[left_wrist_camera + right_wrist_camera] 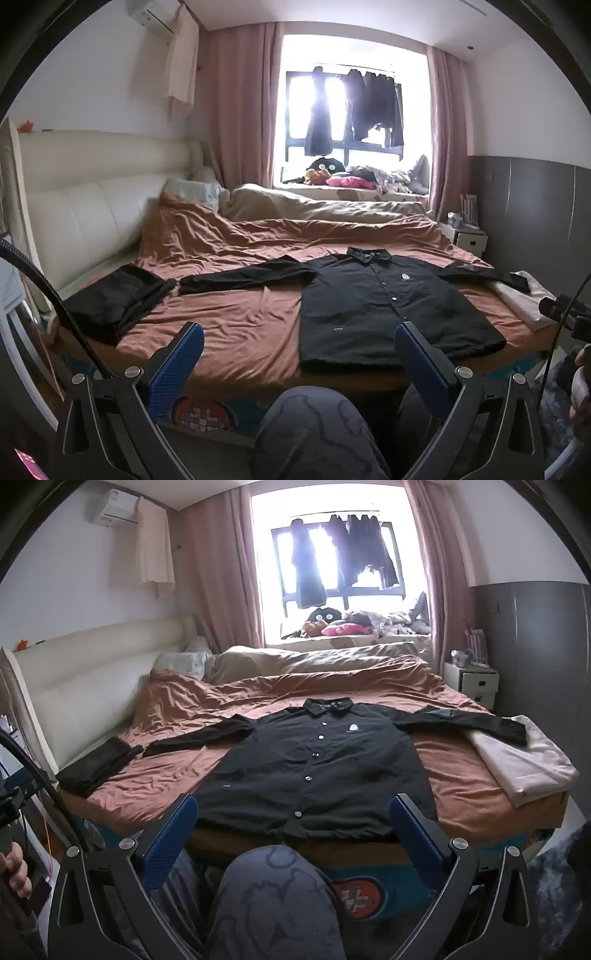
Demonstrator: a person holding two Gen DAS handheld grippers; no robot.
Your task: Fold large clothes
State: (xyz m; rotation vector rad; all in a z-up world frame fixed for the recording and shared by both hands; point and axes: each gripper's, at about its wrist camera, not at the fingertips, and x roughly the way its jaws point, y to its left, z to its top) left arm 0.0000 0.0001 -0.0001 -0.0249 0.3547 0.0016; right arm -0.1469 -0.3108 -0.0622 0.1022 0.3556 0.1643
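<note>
At the left edge of the bed [159, 775], near the headboard, a dark garment [96, 764] lies in a compact folded stack, which I judge to be one piece already done. Just beside it, nearly touching, begins the left sleeve of the black shirt [314, 768], which is spread flat and face up across the middle of the rust-coloured cover, buttoned, collar toward the window, both sleeves stretched straight out, hem at the near edge of the bed. No fold has been made in it yet, so sleeves and body are all left to do. Further right, the end of the other sleeve rests on a pale folded cloth [524, 760] at the bed's right corner; whether that one counts as finished or is waiting I cannot tell. The left gripper [299, 354] and the right gripper [293, 825] both hang short of the bed over the person's knees, jaws spread as wide as they go and holding nothing. No basket or box for folded clothes shows; the only container-like thing is the white nightstand [472, 683] at far right, its drawers closed.
</note>
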